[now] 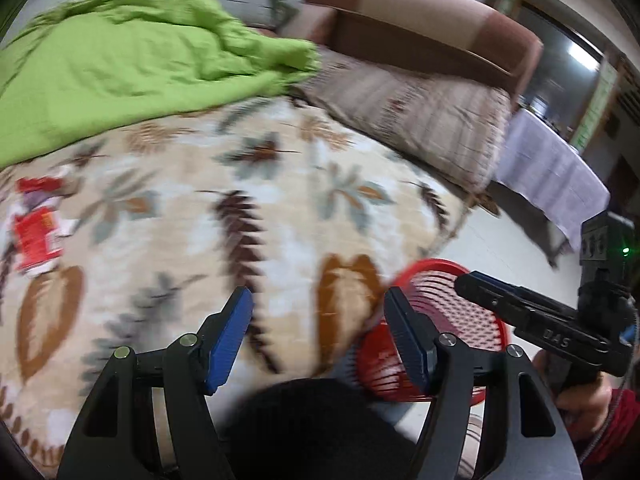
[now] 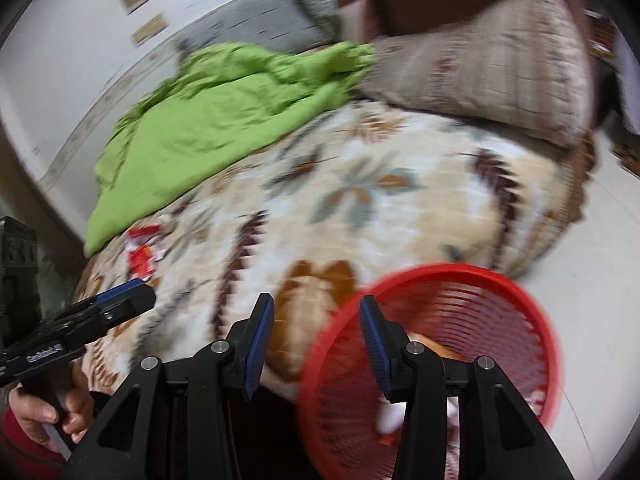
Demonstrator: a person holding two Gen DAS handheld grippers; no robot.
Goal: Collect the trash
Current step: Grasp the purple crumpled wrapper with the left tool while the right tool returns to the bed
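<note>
I find both grippers, left [image 1: 320, 336] and right [image 2: 316, 344], with jaws apart and nothing between them. Red wrappers [image 1: 36, 236] lie on the bedspread [image 1: 248, 184] at nine o'clock (blurred); red basket [image 2: 460, 344] at four o'clock.

The right gripper [image 1: 500, 300], seen from the left wrist camera, bears pale letters reading "DAS" on its black body. The left gripper [image 2: 120, 304], seen from the right wrist camera, carries a white label (too blurred to read with any certainty). The red wrappers [image 1: 36, 236] on the bedspread [image 1: 280, 184] show print, illegible.
</note>
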